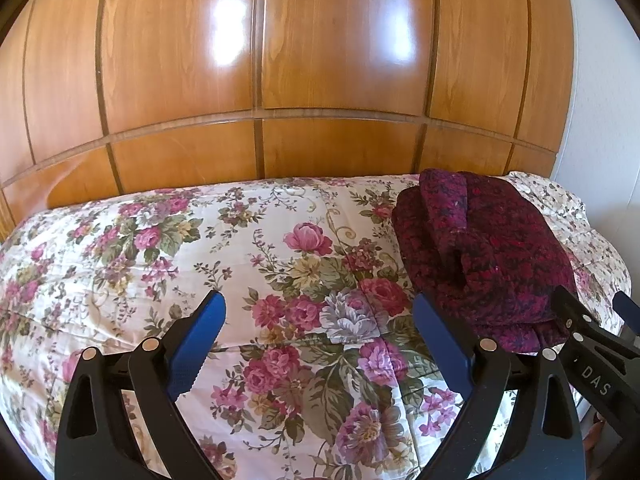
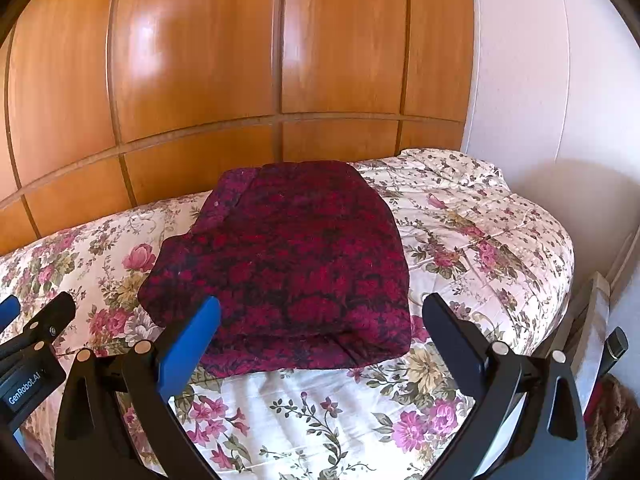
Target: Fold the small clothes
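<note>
A dark red and purple patterned garment lies folded into a thick block on the floral bedspread. It also shows in the left wrist view at the right. My right gripper is open and empty, just in front of the garment's near edge. My left gripper is open and empty over bare bedspread, to the left of the garment. The right gripper's fingers show at the right edge of the left wrist view.
A glossy wooden panelled wardrobe stands directly behind the bed. A white wall is at the right. The bed's right edge drops off to the floor, with some dark items beside it.
</note>
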Available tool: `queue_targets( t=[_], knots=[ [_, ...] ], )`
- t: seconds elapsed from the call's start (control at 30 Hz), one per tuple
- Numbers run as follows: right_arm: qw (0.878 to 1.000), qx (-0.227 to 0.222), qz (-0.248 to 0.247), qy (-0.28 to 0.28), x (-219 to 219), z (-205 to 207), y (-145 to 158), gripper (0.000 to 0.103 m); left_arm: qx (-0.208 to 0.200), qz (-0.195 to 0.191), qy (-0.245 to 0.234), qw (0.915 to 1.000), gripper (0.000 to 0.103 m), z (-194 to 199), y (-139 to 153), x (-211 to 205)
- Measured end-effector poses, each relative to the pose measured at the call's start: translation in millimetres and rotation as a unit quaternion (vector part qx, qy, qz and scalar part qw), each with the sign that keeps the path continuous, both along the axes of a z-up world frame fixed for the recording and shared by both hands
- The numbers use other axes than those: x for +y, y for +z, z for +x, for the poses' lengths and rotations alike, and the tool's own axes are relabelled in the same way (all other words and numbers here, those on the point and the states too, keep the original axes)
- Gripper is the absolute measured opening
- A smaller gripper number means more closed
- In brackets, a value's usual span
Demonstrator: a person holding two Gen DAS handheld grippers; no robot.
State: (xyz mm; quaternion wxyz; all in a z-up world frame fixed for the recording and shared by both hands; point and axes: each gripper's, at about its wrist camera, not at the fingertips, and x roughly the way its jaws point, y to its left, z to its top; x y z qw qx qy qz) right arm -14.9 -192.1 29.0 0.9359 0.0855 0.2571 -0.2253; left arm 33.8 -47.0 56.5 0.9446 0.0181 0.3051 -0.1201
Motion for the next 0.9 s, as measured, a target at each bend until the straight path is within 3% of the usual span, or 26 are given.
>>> queue_targets(
  t=[0.53, 0.9],
  knots=[
    [1.000, 0.005, 0.008, 0.005, -3, 2, -5, 0.101, -0.014, 0.008, -0.015, 0.9998, 0.094, -2, 1, -7],
    [1.000, -0.028, 0.007, 0.008, -6, -11, 6, 0.101, 0.019, -0.005, 0.003, 0.9998, 0.094, 9, -2, 3]
  ],
)
